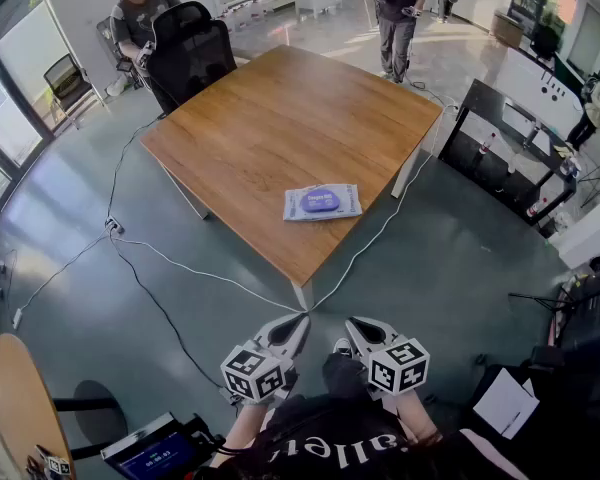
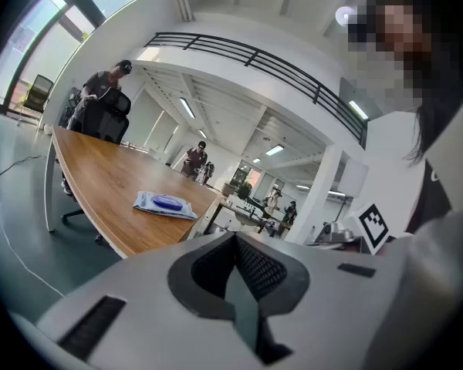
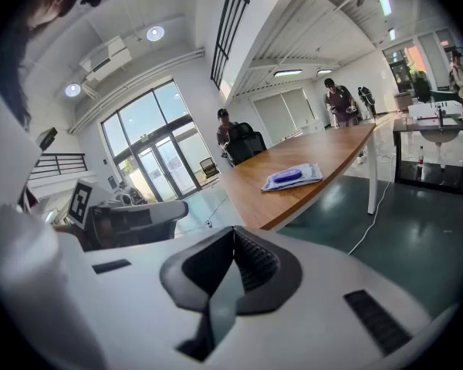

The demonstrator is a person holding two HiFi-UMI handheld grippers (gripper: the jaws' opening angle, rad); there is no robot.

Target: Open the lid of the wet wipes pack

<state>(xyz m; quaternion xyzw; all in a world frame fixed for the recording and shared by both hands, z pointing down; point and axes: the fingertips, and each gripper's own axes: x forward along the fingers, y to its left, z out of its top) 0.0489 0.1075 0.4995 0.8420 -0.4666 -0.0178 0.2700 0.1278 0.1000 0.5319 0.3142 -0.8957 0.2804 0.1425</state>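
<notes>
The wet wipes pack (image 1: 322, 202) lies flat near the front edge of the wooden table (image 1: 270, 118), pale blue with a purple lid (image 1: 322, 200) that lies shut. It also shows far off as the pack (image 2: 164, 203) in the left gripper view and the pack (image 3: 293, 177) in the right gripper view. My left gripper (image 1: 296, 325) and right gripper (image 1: 355, 325) hang side by side close to the person's body, below the table's near corner and well short of the pack. Both are shut with nothing between the jaws, as the left gripper (image 2: 233, 242) and right gripper (image 3: 232, 234) show.
A black office chair (image 1: 188, 53) stands at the table's far left, with a person behind it. Another person (image 1: 397, 13) stands beyond the far corner. Cables (image 1: 180, 268) cross the floor. A black bench (image 1: 510, 138) is at right, a round wooden table (image 1: 15, 408) at bottom left.
</notes>
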